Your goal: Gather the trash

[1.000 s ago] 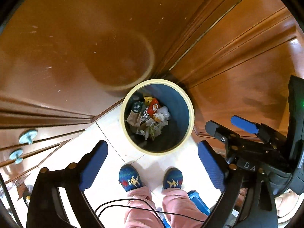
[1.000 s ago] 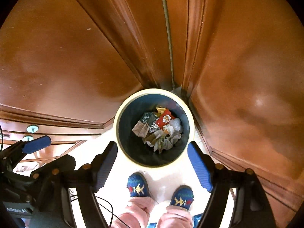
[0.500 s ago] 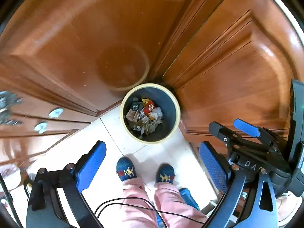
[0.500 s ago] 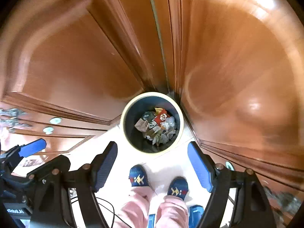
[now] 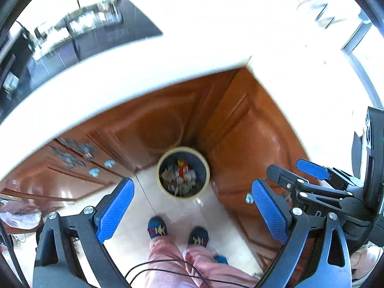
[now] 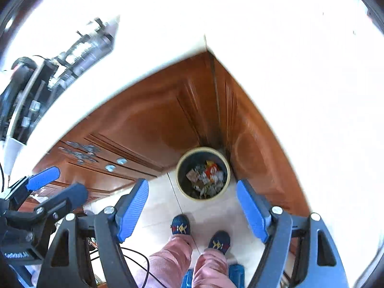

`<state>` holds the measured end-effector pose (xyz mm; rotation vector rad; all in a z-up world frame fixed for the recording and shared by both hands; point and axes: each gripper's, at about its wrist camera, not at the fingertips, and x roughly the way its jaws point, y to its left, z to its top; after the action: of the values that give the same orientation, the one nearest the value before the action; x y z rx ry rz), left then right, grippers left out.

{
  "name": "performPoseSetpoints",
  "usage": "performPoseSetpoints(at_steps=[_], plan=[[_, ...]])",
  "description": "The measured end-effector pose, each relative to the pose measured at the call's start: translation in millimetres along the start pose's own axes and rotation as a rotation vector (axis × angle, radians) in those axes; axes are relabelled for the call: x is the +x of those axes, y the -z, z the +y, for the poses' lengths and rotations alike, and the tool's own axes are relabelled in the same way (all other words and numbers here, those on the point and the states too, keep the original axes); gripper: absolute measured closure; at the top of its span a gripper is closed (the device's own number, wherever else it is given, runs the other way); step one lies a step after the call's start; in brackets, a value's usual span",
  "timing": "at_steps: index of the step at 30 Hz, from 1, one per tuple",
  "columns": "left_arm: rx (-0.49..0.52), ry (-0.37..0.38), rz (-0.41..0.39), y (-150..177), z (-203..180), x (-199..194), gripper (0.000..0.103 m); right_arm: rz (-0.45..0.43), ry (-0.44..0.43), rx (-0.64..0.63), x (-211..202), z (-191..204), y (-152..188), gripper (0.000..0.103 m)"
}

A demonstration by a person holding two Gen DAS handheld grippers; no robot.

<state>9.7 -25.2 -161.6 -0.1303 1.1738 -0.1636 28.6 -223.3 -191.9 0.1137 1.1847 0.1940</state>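
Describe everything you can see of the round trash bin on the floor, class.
The trash bin is a round, upright, lidless container with a cream rim and dark blue-grey inner wall, probably plastic. It stands on the pale tiled floor, tucked into the corner where two wooden cabinet fronts meet. Inside lies a heap of crumpled wrappers and paper, some red and yellow. Neither claw touches it.

Wooden cabinets [image 5: 156, 124] under a white counter [image 5: 120, 72] — slippers [image 5: 157, 228] on tile.
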Motion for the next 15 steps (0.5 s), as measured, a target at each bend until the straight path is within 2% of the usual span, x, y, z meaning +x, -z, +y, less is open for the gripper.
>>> performPoseSetpoints(at_steps=[4,9,15], plan=[[0.013,-0.031,-0.069,-10.2,-12.1,-44.3,0.005,-0.065,0.002,-0.034,-44.0,8.7,-10.7,0.027],[0.035,-0.109,-0.135,-20.3,-29.1,-77.4,0.005,-0.139,0.003,-0.069,-93.1,16.1,-20.4,0.027],[0.028,-0.093,-0.220,-29.5,-39.1,-118.7,0.005,-0.242,0.024,-0.094,-141.8,24.9,-27.5,0.027]])
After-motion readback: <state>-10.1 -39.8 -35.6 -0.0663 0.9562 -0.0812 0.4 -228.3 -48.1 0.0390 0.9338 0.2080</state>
